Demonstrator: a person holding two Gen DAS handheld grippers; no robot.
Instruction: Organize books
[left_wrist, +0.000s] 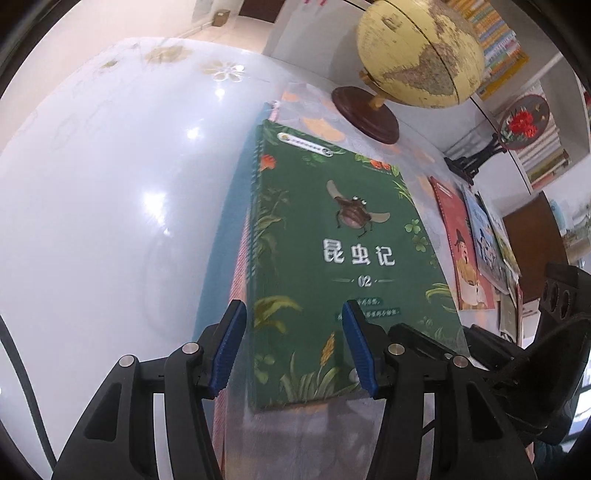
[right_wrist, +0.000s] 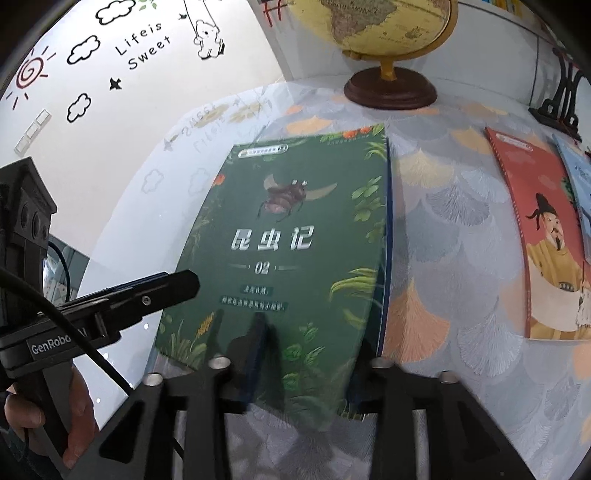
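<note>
A green book (left_wrist: 332, 258) (right_wrist: 288, 240) with a beetle on its cover lies on top of a stack of books (left_wrist: 236, 258) on the table. My left gripper (left_wrist: 295, 347) is open and straddles the green book's left edge near the front, one blue pad (left_wrist: 231, 350) off the book and the other over the cover. It shows from the side in the right wrist view (right_wrist: 184, 282). My right gripper (right_wrist: 306, 358) stands open at the book's near right corner. One finger (right_wrist: 256, 332) is above the cover; the other is hidden behind the book's edge.
A globe (left_wrist: 421, 51) (right_wrist: 384, 26) on a dark wooden foot stands behind the stack. A red book (right_wrist: 543, 236) and a blue one (right_wrist: 576, 173) lie to the right on the patterned tablecloth (right_wrist: 443, 258). A black stand (right_wrist: 561, 96) is at the back right. A hand (right_wrist: 74, 424) holds the left gripper.
</note>
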